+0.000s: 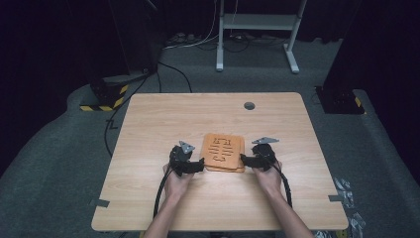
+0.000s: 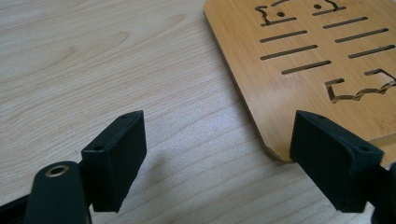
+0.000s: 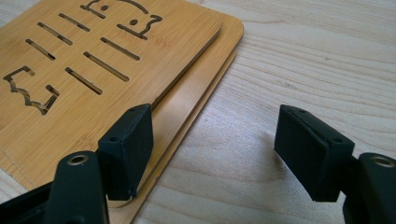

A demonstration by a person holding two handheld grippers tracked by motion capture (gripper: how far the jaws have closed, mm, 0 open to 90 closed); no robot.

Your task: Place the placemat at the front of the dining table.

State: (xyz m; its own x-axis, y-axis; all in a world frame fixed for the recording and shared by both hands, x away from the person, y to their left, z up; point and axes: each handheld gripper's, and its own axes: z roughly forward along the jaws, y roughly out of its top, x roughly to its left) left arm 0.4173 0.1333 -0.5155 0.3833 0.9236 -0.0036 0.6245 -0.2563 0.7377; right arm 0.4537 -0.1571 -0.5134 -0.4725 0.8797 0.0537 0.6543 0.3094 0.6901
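Two bamboo boards (image 1: 224,151) lie stacked flat on the middle of the wooden table (image 1: 158,119). The upper board (image 3: 93,107) has cut slots and animal-shaped outlines; the lower board (image 3: 187,100) sticks out a little past its edge. My left gripper (image 1: 200,165) rests at the stack's near left corner, open, with nothing between the jaws. In the left gripper view this gripper (image 2: 217,126) has one jaw over the bamboo board (image 2: 289,93) corner and the other over bare table. My right gripper (image 1: 243,159) is at the near right corner, open (image 3: 215,116), one jaw over the boards.
A round grey grommet (image 1: 249,105) sits near the table's far edge. Beyond the table a white desk frame (image 1: 257,22) and cables lie on grey carpet. A black stand with yellow-black stripes (image 1: 106,94) is at the far left. A grey tape piece (image 1: 99,202) marks the table's front left.
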